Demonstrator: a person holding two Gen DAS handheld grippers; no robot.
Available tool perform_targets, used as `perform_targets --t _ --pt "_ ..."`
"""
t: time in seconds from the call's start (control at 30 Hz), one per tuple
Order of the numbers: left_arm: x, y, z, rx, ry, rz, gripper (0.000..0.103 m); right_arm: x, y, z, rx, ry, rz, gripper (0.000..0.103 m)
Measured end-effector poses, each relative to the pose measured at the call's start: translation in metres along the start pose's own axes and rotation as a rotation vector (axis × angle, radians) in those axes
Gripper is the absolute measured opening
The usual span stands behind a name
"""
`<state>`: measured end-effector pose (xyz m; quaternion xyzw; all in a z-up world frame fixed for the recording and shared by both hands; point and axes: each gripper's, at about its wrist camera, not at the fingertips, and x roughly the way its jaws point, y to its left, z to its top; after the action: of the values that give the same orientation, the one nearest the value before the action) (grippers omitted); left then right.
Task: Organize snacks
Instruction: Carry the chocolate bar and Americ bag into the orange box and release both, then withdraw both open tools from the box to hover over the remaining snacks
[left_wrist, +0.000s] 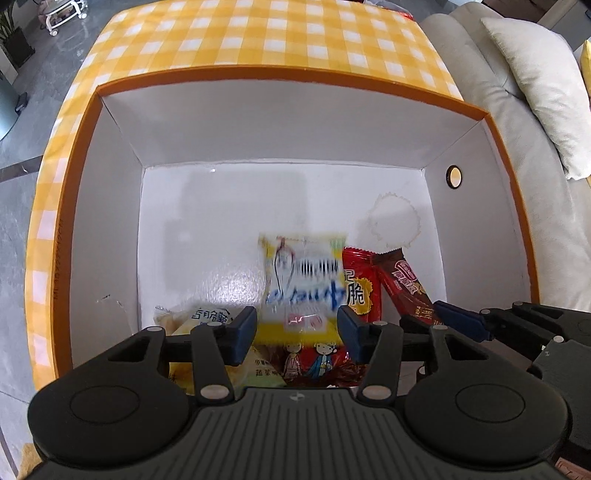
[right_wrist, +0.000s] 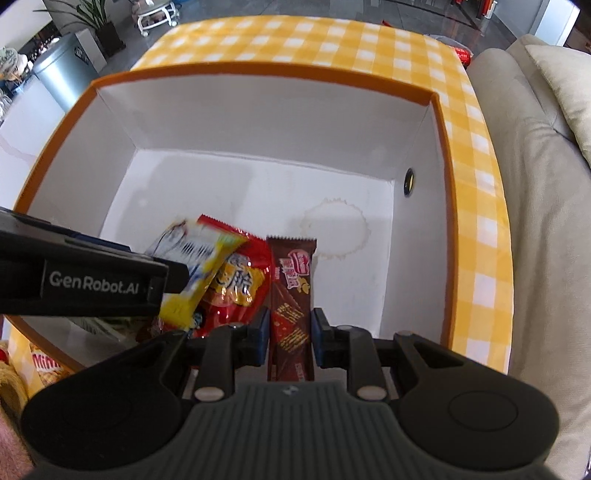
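An orange-rimmed box (left_wrist: 92, 155) with white inside holds several snacks. My left gripper (left_wrist: 297, 328) is open over the box's near end. A blurred yellow-and-white packet (left_wrist: 303, 280) is between and beyond its fingers, apparently loose, above a red packet (left_wrist: 360, 284) and a yellow packet (left_wrist: 207, 317). My right gripper (right_wrist: 288, 332) is shut on a brown chocolate wafer bar (right_wrist: 291, 295) over the box. In the right wrist view the yellow-and-white packet (right_wrist: 195, 273) lies tilted over the red packet (right_wrist: 240, 284).
The box (right_wrist: 66, 122) sits on a yellow-checked tablecloth (left_wrist: 266, 33). A beige sofa with a cushion (left_wrist: 532, 85) is to the right. A stain ring (right_wrist: 336, 229) marks the box floor. More snack bags (right_wrist: 44, 365) lie outside the box at lower left.
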<state>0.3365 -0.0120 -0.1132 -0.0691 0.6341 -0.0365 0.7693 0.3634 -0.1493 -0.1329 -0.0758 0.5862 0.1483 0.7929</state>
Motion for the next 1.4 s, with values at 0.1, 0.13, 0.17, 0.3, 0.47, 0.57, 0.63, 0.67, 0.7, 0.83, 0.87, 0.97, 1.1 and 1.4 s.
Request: perform_targets --t 0.1,0.13,0.17,0.3,0.47,0.57,0.63,0.67,0.7,0.83,0.87,0.97,1.1,1.4 --pt "0.001 -0.001 0.0 0.005 0.01 -0.003 0.063 0.003 0.0 -0.001 -0.006 0.011 -0.006 0.02" --pt "0.001 -0.002 0.001 0.009 0.01 -0.004 0.065 0.004 0.0 0.0 -0.007 0.015 -0.01 0.02" --pt "0.0 -0.002 0.0 0.014 0.008 -0.004 0.066 0.004 0.0 0.0 -0.007 0.017 -0.012 0.021" --pt "-0.007 -0.005 -0.001 0.027 -0.01 0.003 0.074 0.002 0.001 -0.002 -0.01 0.017 -0.022 0.03" --pt "-0.021 -0.006 -0.003 0.039 -0.038 0.01 0.076 -0.011 0.004 -0.004 -0.018 -0.011 -0.013 0.042" --pt "-0.033 -0.006 -0.005 0.046 -0.077 0.019 0.076 -0.021 0.004 -0.005 -0.018 -0.037 0.006 0.046" --pt "-0.044 -0.008 -0.011 0.055 -0.118 0.029 0.076 -0.03 0.006 -0.007 -0.015 -0.058 0.013 0.047" --pt "-0.051 -0.008 -0.016 0.06 -0.142 0.032 0.076 -0.035 0.007 -0.009 -0.012 -0.076 0.012 0.049" --pt "-0.058 -0.008 -0.021 0.067 -0.168 0.031 0.076 -0.041 0.007 -0.011 -0.011 -0.095 0.009 0.054" --pt "-0.081 -0.01 -0.04 0.094 -0.264 0.041 0.076 -0.064 0.01 -0.021 -0.004 -0.169 -0.001 0.056" --pt "-0.088 -0.011 -0.046 0.102 -0.292 0.047 0.076 -0.071 0.012 -0.024 0.0 -0.187 -0.005 0.056" --pt "-0.106 -0.012 -0.063 0.109 -0.36 0.048 0.076 -0.09 0.015 -0.036 0.006 -0.249 -0.013 0.056" --pt "-0.126 -0.011 -0.085 0.118 -0.434 0.041 0.076 -0.116 0.018 -0.057 0.031 -0.327 -0.006 0.059" --pt "-0.139 -0.015 -0.136 0.181 -0.515 0.098 0.076 -0.153 0.029 -0.113 0.078 -0.427 -0.012 0.06"
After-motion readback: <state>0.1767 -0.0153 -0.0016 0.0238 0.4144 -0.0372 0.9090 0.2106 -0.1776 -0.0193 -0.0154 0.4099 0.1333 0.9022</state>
